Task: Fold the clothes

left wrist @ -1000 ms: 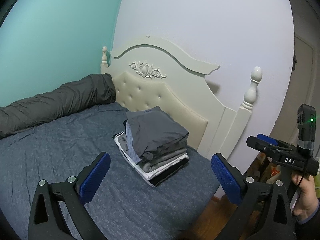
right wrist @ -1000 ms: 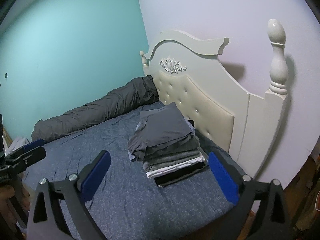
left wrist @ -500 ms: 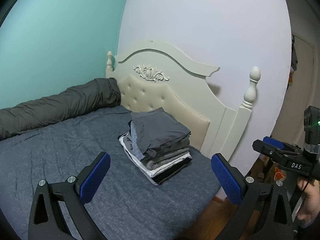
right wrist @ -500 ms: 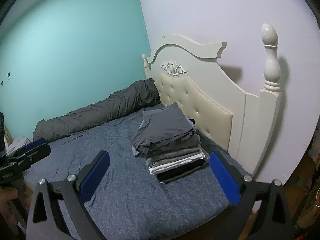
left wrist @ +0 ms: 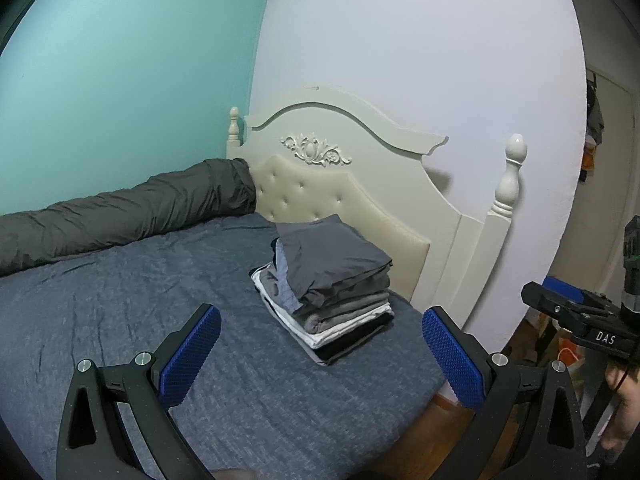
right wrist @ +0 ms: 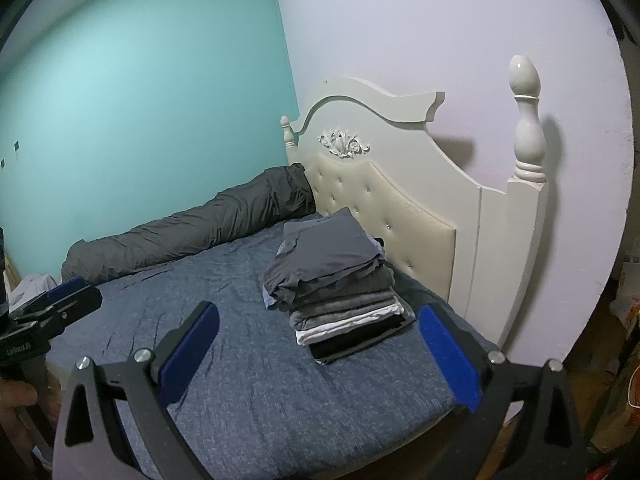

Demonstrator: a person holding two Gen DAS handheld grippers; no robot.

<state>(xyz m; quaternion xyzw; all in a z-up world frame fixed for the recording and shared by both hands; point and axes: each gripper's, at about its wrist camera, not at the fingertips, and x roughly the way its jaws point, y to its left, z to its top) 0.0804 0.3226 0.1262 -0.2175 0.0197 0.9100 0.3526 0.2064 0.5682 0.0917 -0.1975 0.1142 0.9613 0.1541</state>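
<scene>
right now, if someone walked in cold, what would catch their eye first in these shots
Probably the neat stack of folded grey, white and black clothes on the blue-grey bedsheet, close to the cream tufted headboard. Next, the long dark grey rolled duvet lying along the turquoise wall. In front, the blue-padded left tongs and right tongs are both wide open and empty.
</scene>
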